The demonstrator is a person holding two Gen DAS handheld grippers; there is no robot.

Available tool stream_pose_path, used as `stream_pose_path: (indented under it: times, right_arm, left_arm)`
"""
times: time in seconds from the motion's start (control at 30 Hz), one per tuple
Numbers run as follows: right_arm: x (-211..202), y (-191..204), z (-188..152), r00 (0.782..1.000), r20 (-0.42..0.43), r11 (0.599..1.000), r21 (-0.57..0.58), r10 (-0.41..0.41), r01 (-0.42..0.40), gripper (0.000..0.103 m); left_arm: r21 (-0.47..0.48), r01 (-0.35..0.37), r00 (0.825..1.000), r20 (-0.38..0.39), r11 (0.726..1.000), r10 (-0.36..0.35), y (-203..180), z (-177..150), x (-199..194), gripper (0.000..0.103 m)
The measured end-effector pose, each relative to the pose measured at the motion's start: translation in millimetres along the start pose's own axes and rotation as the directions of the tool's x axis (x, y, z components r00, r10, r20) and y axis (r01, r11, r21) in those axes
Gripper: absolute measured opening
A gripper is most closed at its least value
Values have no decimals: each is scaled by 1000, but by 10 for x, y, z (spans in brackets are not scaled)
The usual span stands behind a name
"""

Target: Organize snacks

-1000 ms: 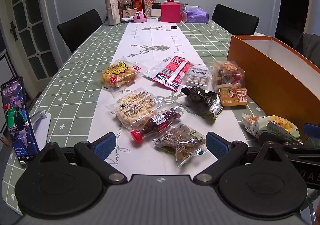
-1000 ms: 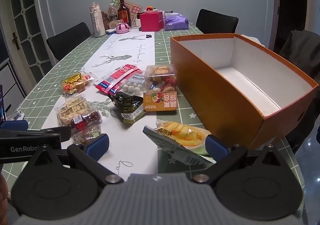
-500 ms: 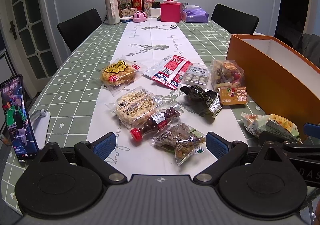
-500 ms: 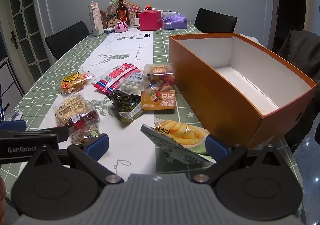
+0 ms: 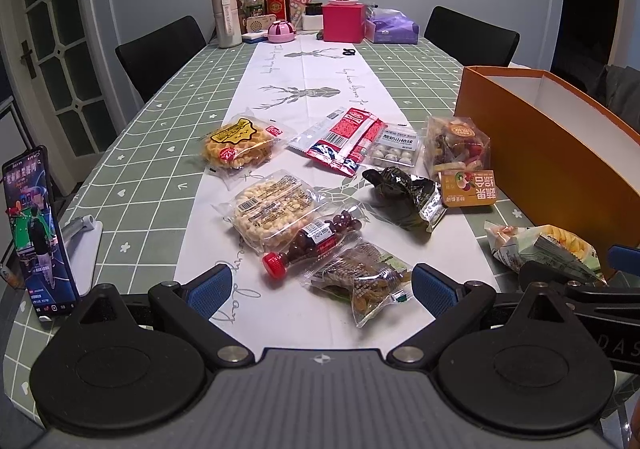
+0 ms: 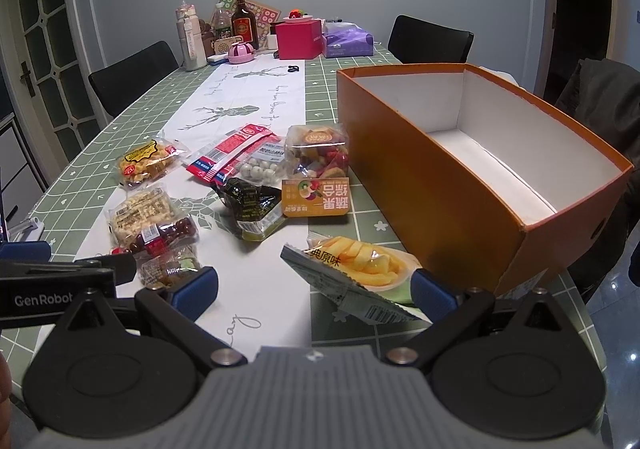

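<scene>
Now we face light, crinkly snack packets with both tongs spread apart and empty.
Just ahead of our right tongs, the chip bag is puffy and slippery; we would pinch its flat sealed edge.

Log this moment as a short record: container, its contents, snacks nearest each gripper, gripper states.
container: orange box, open top, standing on the table to the right of the snacks
box contents: none visible; white inside bare
left gripper: open, above the mixed-nut packet
right gripper: open, above the chip bag
other snacks: all on the table, outside the box, including the black foil pouch and the fruit pack
progress: nothing boxed yet
</scene>
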State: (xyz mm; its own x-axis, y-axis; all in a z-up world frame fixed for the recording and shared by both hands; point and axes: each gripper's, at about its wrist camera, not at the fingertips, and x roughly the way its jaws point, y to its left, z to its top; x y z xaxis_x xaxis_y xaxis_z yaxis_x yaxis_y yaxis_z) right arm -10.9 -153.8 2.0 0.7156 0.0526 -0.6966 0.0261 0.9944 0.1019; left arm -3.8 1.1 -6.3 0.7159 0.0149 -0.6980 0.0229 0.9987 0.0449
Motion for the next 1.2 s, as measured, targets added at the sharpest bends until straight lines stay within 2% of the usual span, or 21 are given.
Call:
stream_pose_path:
  times: [1.2]
  right_arm:
    - [22,7,-6,1000,-13,1000,4,-2,3,100]
  left_arm:
    - [2,0,1000,-2,1000,0,4,-29,-1,103]
